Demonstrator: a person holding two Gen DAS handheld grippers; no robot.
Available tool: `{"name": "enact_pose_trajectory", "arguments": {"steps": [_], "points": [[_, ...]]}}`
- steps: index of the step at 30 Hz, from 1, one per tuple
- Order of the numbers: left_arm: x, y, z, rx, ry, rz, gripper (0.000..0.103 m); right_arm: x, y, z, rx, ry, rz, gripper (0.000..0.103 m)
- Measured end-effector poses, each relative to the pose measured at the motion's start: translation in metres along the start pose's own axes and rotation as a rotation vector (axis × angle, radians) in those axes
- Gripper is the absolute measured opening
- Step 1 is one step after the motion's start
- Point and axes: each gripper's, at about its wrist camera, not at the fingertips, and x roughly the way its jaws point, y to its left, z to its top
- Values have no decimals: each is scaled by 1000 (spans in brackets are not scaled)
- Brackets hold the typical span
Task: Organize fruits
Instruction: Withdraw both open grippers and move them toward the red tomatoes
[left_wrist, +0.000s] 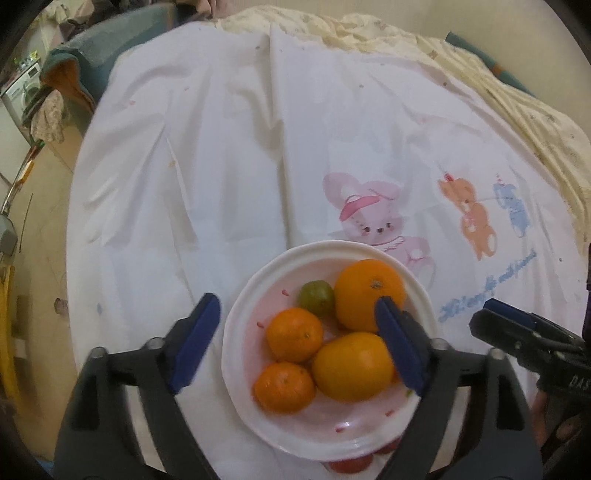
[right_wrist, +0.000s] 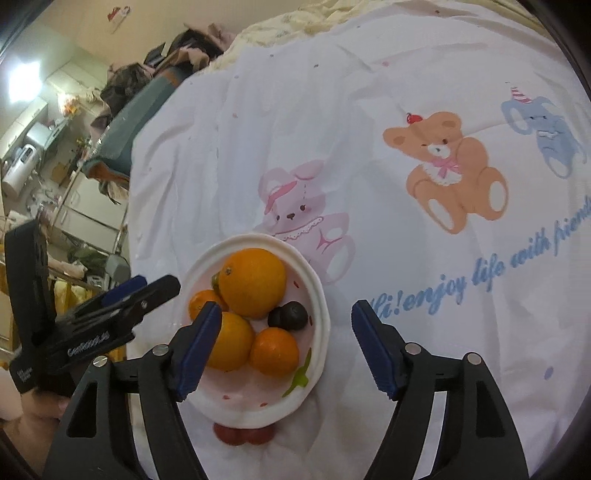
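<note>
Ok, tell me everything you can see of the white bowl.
The white bowl looks like glazed ceramic, with a wavy rim and a pinkish inside dotted with small red marks and a green print. It sits upright on the cartoon-printed cloth. It holds oranges, a small green fruit and a dark fruit. Red fruits lie against its near edge.

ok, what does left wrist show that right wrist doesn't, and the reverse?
Left wrist only: the lime in plain view and a second small orange at the bowl's near side.

Right wrist only: a dark round fruit in the bowl, a green mark on the bowl's inside, and the elephant print sharp.

Both: the white bowl of oranges on the printed sheet, red fruit beside its near rim, and both grippers open, left and right.
</note>
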Motion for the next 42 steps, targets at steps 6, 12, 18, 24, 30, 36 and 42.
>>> {"name": "enact_pose_trajectory", "arguments": {"steps": [6, 12, 18, 24, 30, 36, 42], "points": [[-34, -8, -21, 32, -32, -28, 85, -33, 8, -15, -14, -38, -3, 76], [-63, -12, -52, 40, -56, -30, 85, -55, 7, -41, 5, -53, -6, 79], [-85, -15, -81, 61, -86, -19, 85, -72, 5, -63, 45, -77, 12, 81], [-89, -15, -109, 45, -39, 52, 85, -64, 5, -84, 70, -30, 7, 81], [-92, -10, -129, 7, -30, 28, 85, -45, 6, -94, 78, 27, -13, 81], [-88, 12, -129, -108, -32, 69, 85, -32, 0, -99, 108, 65, -11, 81], [-77, 36, -125, -227, -2, 76, 85, -10, 1, -102, 115, 139, 7, 81]]}}
